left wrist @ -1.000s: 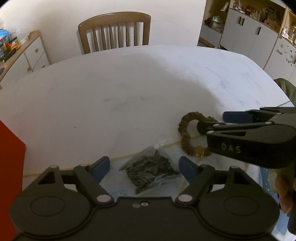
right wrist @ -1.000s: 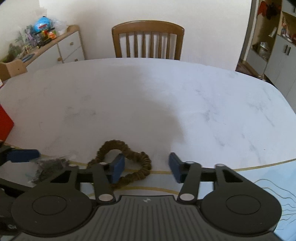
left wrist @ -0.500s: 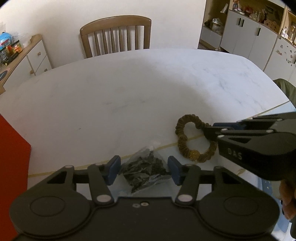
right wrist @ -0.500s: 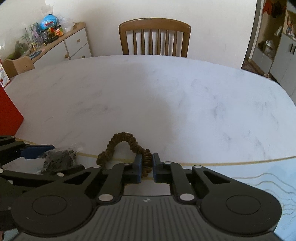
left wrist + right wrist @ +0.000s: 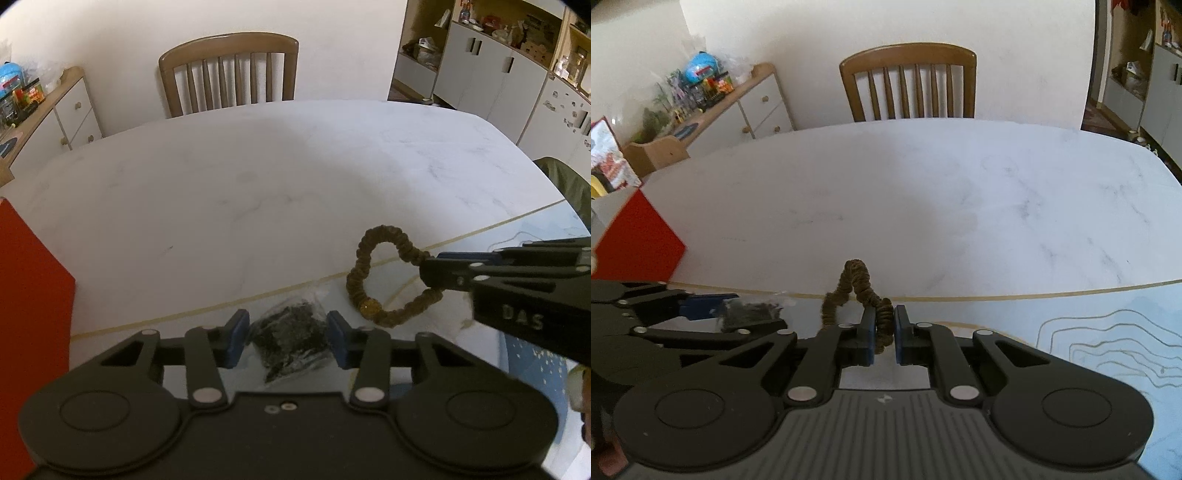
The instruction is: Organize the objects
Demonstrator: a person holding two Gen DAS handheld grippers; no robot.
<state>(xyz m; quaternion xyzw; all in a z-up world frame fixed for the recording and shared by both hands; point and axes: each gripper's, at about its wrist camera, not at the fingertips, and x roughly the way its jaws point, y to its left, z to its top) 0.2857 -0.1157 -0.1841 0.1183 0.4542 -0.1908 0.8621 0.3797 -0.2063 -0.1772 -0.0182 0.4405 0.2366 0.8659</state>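
Observation:
A brown fabric scrunchie [image 5: 373, 273] with a gold bead hangs as a loop above the white marble table [image 5: 258, 177], and my right gripper [image 5: 884, 321] is shut on one side of it. The same gripper [image 5: 430, 269] comes in from the right in the left wrist view. A small clear bag of dark dried bits [image 5: 290, 343] sits between the blue pads of my left gripper [image 5: 286, 332], which press on both its sides. In the right wrist view, the left gripper [image 5: 738, 314] and the bag [image 5: 750, 310] lie at lower left.
A red box [image 5: 29, 295] stands at the table's left edge. A light blue mat [image 5: 1108, 350] with line patterns covers the near right of the table. A wooden chair [image 5: 908, 81] stands at the far side, with a sideboard [image 5: 738, 107] at back left.
My right gripper went from open to shut on the scrunchie and raised it. My left gripper's fingers have narrowed onto the bag.

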